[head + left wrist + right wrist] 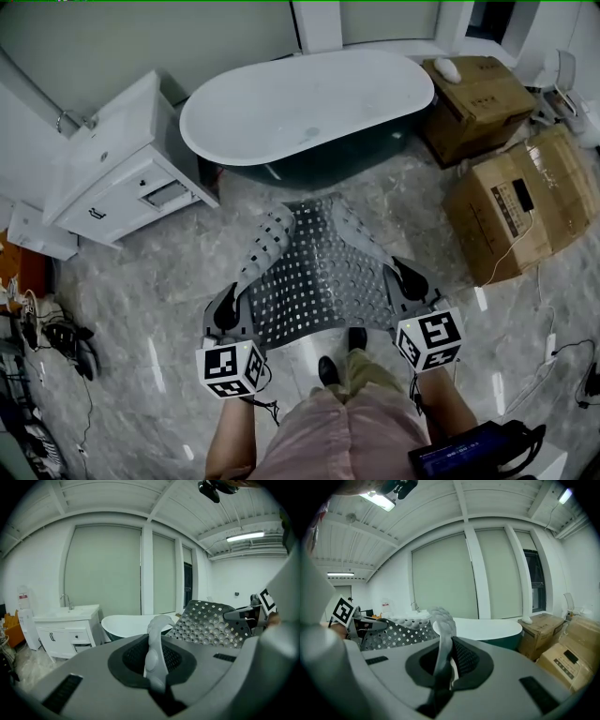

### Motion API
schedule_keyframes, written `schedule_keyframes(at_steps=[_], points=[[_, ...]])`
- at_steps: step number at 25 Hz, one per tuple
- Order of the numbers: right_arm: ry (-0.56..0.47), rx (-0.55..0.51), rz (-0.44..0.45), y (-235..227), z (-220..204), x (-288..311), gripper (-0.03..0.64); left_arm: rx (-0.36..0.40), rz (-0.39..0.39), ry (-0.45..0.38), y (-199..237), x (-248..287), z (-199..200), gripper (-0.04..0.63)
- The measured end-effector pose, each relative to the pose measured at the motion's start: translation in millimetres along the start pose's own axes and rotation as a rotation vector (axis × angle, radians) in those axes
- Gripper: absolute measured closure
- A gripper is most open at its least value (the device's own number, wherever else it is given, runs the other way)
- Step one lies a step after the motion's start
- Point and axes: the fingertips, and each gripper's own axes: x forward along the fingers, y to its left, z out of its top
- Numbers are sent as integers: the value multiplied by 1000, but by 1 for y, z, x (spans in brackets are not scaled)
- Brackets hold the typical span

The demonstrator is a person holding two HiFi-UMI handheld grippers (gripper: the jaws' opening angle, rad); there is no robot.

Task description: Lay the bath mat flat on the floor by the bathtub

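A grey perforated bath mat (319, 267) with suction cups hangs stretched between my two grippers, above the marble floor in front of the white bathtub (309, 103). Its two side edges curl inward. My left gripper (228, 314) is shut on the mat's near left corner, and that edge (157, 644) stands pinched between the jaws in the left gripper view. My right gripper (411, 281) is shut on the near right corner, with the mat's edge (443, 641) clamped upright between its jaws. The mat's sheet (208, 623) spreads toward the other gripper.
A white vanity cabinet (117, 164) stands left of the tub. Cardboard boxes (520, 202) sit at the right, with a white cable trailing on the floor. Cables and clutter (47, 337) lie at the far left. The person's shoes (328, 370) are just behind the mat.
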Motion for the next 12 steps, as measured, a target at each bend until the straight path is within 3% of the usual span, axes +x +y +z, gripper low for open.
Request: schedule_keyframes(at_steps=[7, 12], points=[[-39, 3, 51, -23, 21, 19, 589, -43, 40, -27, -5, 17, 28, 561], [-78, -11, 91, -39, 41, 35, 589, -33, 98, -53, -6, 23, 43, 561]])
